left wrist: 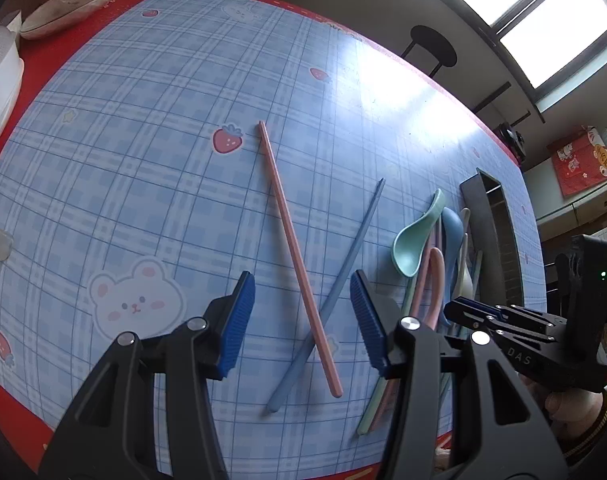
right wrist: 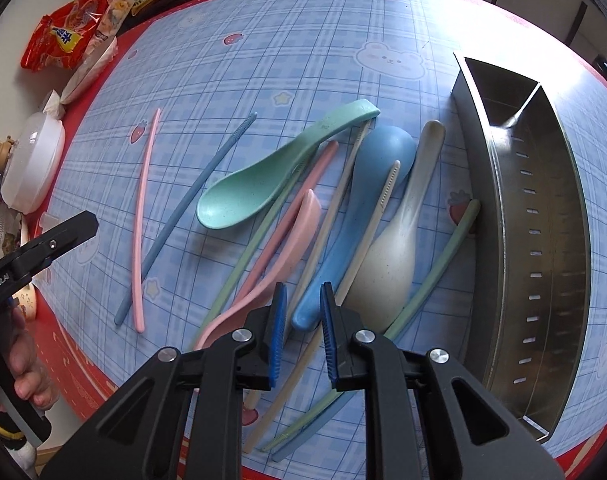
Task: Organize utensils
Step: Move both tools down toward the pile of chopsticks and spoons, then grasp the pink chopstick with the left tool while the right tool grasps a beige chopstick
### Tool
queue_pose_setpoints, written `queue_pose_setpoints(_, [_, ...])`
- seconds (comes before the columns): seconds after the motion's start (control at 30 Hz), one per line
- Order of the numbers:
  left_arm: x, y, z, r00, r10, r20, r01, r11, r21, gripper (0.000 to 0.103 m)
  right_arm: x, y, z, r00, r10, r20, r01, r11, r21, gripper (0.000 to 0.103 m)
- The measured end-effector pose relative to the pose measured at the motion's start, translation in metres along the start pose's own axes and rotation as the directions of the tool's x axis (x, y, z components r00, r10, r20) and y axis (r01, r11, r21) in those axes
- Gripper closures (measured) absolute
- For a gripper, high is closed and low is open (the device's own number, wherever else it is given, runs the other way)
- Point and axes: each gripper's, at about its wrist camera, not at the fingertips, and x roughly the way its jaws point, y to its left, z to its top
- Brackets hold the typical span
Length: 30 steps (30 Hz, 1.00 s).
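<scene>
Blue plaid tablecloth (right wrist: 263, 76) with bears and strawberries covers the table. Only the right wrist view looks into the empty steel cutlery tray (right wrist: 543, 240), its slotted wall beside the heaped pastel spoons (right wrist: 239, 196). Further from that tray, a pink chopstick (left wrist: 295, 256) crosses a blue chopstick (left wrist: 335, 292) between the left gripper's (left wrist: 301, 320) parted jaws. The right gripper (right wrist: 301, 328), narrowly apart, straddles the blue spoon's (right wrist: 343, 256) handle end; whether it grips I cannot tell. "DAS" is printed on it.

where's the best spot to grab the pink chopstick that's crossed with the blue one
Probably its far half, clear of the crossing. The pink chopstick lies flat over the blue chopstick, so come straight down with the left hand-held gripper, jaws across its thin shaft.
</scene>
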Motion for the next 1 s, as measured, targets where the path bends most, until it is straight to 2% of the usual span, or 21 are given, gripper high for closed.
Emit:
queue_pose_setpoints(0.2, [0.024, -0.009, 0.008, 0.999, 0.041, -0.008, -0.041, 0.999, 0.022, 0.053, 0.008, -0.001, 0.006, 1.0, -0.001, 0.003, 0.001, 1.0, -0.021, 0.086])
queue_pose_setpoints(0.33, [0.035, -0.018, 0.009, 0.996, 0.092, 0.001, -0.092, 0.991, 0.093, 0.057, 0.009, 0.002, 0.008, 1.0, -0.015, 0.012, 0.016, 0.999, -0.037, 0.086])
queue_pose_setpoints(0.5, [0.042, -0.014, 0.008, 0.996, 0.084, -0.01, -0.083, 0.994, 0.078, 0.063, 0.012, 0.005, 0.009, 0.999, -0.036, 0.014, 0.037, 0.997, -0.062, 0.086])
queue_pose_setpoints(0.7, [0.042, -0.012, 0.008, 0.997, 0.074, 0.0, -0.074, 0.993, 0.091, 0.063, 0.015, 0.005, 0.015, 0.998, -0.052, 0.036, 0.055, 0.996, -0.069, 0.086])
queue_pose_setpoints(0.8, [0.04, -0.008, 0.011, 0.996, 0.092, 0.021, -0.094, 0.991, 0.093, 0.063, 0.017, 0.008, 0.019, 0.997, -0.063, 0.041, 0.067, 0.993, -0.093, 0.086])
queue_pose_setpoints(0.9, [0.039, -0.007, 0.012, 0.995, 0.093, 0.023, -0.095, 0.99, 0.101, 0.064, 0.016, 0.009, 0.016, 0.999, -0.024, 0.039, 0.028, 0.994, -0.101, 0.085])
queue_pose_setpoints(1.0, [0.037, -0.007, 0.008, 0.994, 0.105, 0.031, -0.108, 0.987, 0.118, 0.069, 0.016, 0.006, 0.013, 0.999, 0.02, 0.041, -0.017, 0.997, -0.076, 0.085])
